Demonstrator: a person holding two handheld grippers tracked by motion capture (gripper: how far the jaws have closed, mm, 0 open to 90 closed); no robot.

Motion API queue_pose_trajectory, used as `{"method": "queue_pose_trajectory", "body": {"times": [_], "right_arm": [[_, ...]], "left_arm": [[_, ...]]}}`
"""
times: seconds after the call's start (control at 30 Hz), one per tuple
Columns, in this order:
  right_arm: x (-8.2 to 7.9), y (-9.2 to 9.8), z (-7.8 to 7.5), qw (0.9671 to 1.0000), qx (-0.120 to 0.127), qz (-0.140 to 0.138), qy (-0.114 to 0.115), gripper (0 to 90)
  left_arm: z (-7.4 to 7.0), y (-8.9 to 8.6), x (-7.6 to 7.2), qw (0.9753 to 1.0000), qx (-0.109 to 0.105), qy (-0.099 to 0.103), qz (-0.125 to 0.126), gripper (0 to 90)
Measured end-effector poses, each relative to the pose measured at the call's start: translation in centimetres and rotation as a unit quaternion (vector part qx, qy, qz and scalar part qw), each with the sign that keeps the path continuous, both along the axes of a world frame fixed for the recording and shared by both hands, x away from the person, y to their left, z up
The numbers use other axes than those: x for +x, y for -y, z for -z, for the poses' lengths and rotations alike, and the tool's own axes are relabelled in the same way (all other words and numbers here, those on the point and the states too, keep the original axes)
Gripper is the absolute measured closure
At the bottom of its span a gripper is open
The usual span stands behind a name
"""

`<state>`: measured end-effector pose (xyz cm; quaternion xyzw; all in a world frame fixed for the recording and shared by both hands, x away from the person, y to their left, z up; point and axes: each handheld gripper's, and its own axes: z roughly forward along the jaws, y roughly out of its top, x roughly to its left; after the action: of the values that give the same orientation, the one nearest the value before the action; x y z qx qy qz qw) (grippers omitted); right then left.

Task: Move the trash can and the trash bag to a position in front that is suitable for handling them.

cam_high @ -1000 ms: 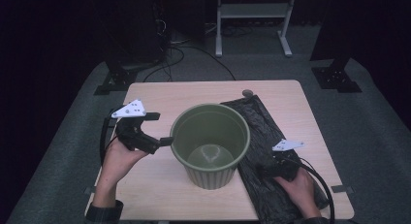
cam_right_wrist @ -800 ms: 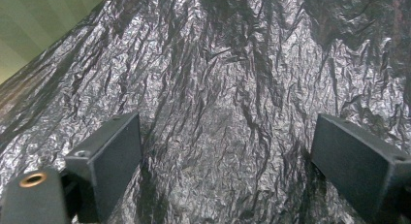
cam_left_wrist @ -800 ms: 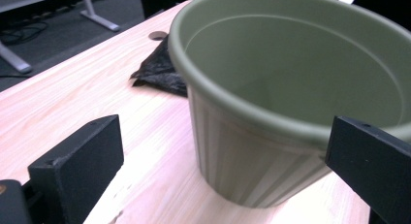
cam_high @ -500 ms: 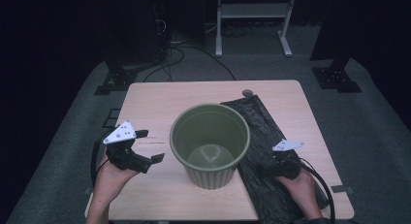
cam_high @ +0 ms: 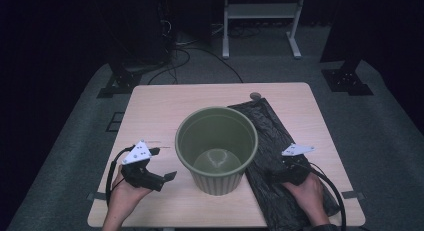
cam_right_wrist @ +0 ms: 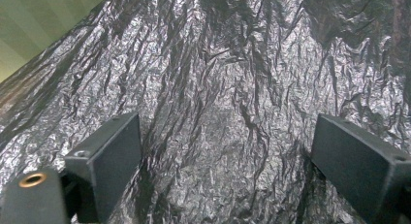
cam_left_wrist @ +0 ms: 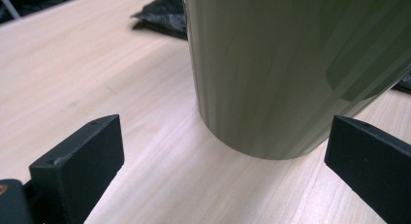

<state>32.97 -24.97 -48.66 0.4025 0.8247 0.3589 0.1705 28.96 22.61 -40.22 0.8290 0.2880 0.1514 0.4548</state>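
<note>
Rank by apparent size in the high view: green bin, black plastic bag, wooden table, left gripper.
1. wooden table
2. black plastic bag, partly hidden by the bin, so unsure against it
3. green bin
4. left gripper

Black grippers (cam_high: 161, 177), grey triangular plates, black cables

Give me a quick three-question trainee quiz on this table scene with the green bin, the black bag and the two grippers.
1. True or false: the left gripper is clamped on the green bin.
2. What lies under the right gripper? A) bare table B) the black plastic bag C) the inside of the bin
3. Fill in: the bin stands ____ on the wooden table, with its open mouth up.

Key
1. False: its jaws stand open, short of the bin wall, holding nothing.
2. B: the crinkled black plastic bag spreads beneath its open jaws.
3. Upright.
</note>
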Motion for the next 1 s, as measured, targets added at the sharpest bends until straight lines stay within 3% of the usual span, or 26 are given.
{"method": "queue_pose_trajectory", "body": {"times": [0.3,0.5,0.63,1.0], "right_arm": [[0.0,0.0,0.0,1.0,0.0,0.0,0.0,9.5],[0.0,0.0,0.0,1.0,0.001,0.0,0.0,9.4],[0.0,0.0,0.0,1.0,0.001,0.0,0.0,9.5],[0.0,0.0,0.0,1.0,0.0,0.0,0.0,9.5]], "left_arm": [[3.2,0.6,0.5,0.9993,0.029,-0.018,-0.015,0.0],[5.0,0.7,1.0,0.9989,0.032,-0.026,-0.021,0.0],[6.2,0.8,1.2,0.998,0.048,-0.034,-0.023,0.0],[8.0,1.0,1.7,0.995,0.081,-0.055,-0.02,0.0]]}}
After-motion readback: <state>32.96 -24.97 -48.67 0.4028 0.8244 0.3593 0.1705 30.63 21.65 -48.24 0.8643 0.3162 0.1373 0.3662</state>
